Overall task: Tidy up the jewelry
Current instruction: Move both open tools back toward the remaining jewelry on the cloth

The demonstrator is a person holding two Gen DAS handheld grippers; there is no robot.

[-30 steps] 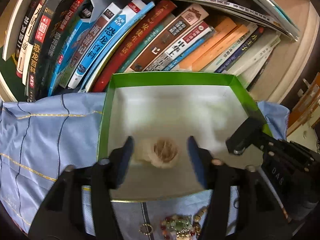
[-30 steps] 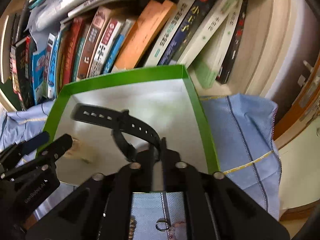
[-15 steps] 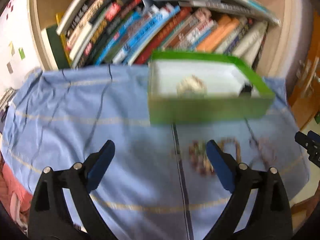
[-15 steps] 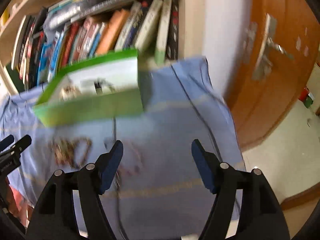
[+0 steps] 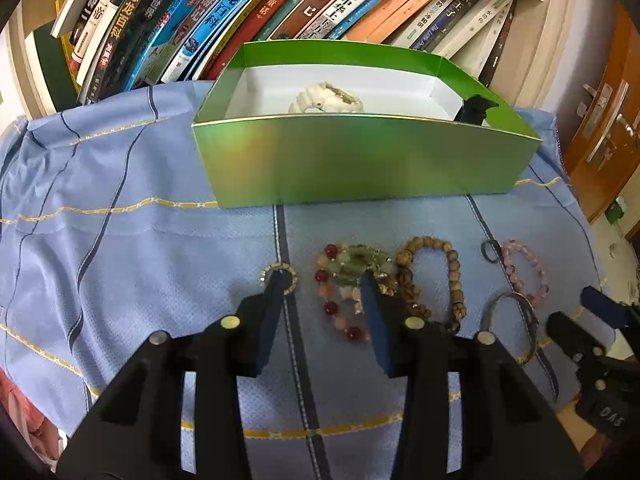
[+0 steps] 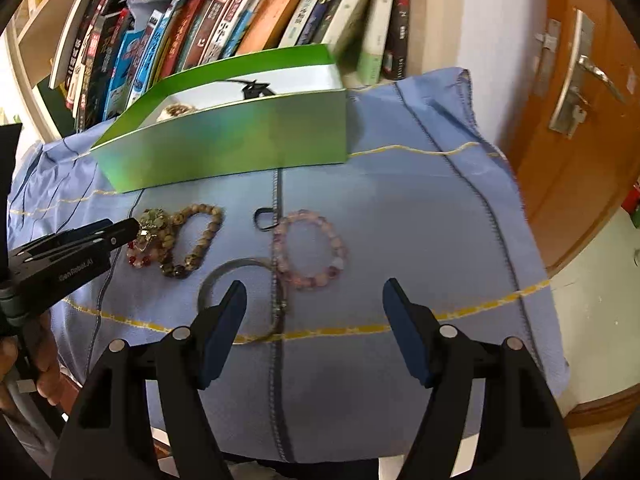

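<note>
A green box [image 5: 360, 160] stands on the blue cloth and holds a cream bracelet [image 5: 326, 98] and a black watch [image 5: 476, 108]. In front lie a small gold ring [image 5: 294, 274], a red-green bead bracelet [image 5: 348, 280], a brown wooden bracelet [image 5: 434, 276], a dark ring [image 5: 491, 250], a pink bracelet [image 5: 524, 272] and a metal bangle [image 5: 510, 328]. My left gripper [image 5: 322, 284] is open just above the gold ring and the red-green bracelet. My right gripper [image 6: 314, 292] is open wide, near the bangle [image 6: 240, 300] and pink bracelet [image 6: 310, 254].
A shelf of leaning books [image 5: 240, 12] stands right behind the box. The blue cloth [image 6: 400, 220] drops off at the right and front edges. A wooden door [image 6: 580, 100] with a metal handle is to the right.
Both grippers have pulled back out of the box and lowered over the cloth. The right gripper let go of the black watch, which now lies in the box, and opened wide.
</note>
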